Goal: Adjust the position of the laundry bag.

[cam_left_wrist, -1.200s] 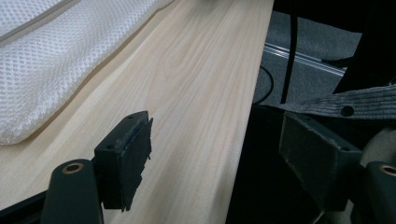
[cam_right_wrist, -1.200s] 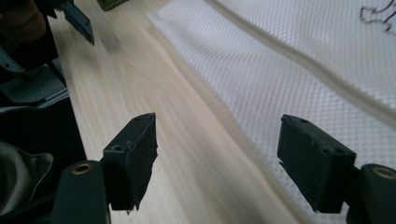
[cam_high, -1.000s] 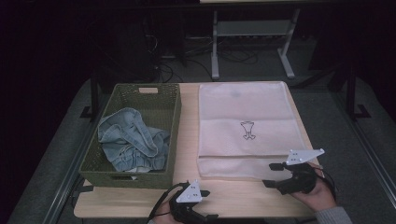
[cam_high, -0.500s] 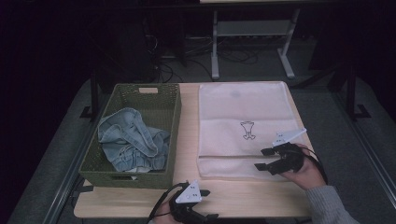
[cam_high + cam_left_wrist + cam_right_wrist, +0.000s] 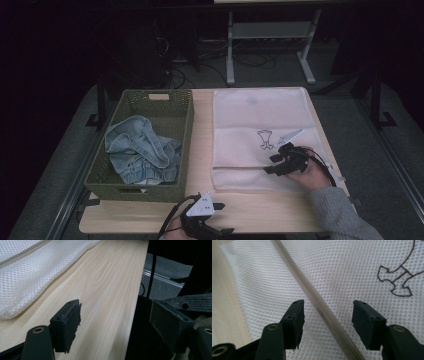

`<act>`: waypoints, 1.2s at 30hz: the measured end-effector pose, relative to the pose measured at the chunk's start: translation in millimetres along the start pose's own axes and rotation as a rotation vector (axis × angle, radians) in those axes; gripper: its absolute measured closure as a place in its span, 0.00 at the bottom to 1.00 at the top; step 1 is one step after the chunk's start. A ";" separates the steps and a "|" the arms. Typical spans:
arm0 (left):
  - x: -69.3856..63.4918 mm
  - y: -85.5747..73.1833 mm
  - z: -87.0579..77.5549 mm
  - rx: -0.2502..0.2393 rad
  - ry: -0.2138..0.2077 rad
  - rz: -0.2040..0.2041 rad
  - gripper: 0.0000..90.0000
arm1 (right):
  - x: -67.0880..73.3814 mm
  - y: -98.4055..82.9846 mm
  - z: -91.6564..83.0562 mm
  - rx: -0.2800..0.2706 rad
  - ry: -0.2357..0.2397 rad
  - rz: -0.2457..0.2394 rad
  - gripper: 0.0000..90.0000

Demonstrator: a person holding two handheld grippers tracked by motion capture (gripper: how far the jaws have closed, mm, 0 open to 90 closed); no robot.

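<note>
A white mesh bag (image 5: 260, 115) lies flat on the right half of the wooden table (image 5: 200, 150), with a brown stitched emblem (image 5: 265, 139) at its middle. Its zipper (image 5: 235, 168) runs across near the front edge. My right gripper (image 5: 270, 165) hovers low over that part of the bag. In the right gripper view the zipper (image 5: 312, 295) passes between the jaws of the right gripper (image 5: 327, 305); they have just been closing but stand apart, not pressing it. My left gripper (image 5: 225, 218) rests open at the table's front edge, with the left gripper (image 5: 115, 307) holding nothing.
A green woven basket (image 5: 185, 130) stands on the left half of the table with crumpled blue jeans (image 5: 140, 150) inside. A strip of bare wood separates basket and bag. Dark floor, cables and a metal stand (image 5: 230, 55) lie beyond the table.
My right gripper has moved left from the bag's right edge toward its middle, over the zipper, and its jaws have narrowed. The left gripper has stayed in place.
</note>
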State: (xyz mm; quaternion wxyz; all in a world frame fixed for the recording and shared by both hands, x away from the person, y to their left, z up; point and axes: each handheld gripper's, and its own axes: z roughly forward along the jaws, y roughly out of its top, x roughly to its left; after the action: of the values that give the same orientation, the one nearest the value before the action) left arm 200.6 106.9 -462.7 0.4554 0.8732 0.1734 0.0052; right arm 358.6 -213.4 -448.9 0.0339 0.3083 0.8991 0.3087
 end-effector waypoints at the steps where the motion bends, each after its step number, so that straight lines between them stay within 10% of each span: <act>1: 0.2 -0.1 0.3 0.006 0.003 0.005 0.27 | -0.7 -0.8 2.0 0.002 -0.002 0.001 0.48; 19: -0.5 -0.6 -1.1 -0.022 0.031 -0.020 0.27 | 9.8 2.0 10.1 0.067 -0.081 -0.092 0.81; 36: -3.8 0.7 -1.1 -0.024 0.012 -0.020 0.27 | 9.7 3.6 -4.3 0.016 -0.050 -0.026 0.93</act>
State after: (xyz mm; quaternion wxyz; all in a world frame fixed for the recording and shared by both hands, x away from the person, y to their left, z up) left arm 197.1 106.2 -461.0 0.4646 0.8660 0.1847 0.0081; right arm 351.6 -208.0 -442.1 0.0577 0.3044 0.9045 0.2931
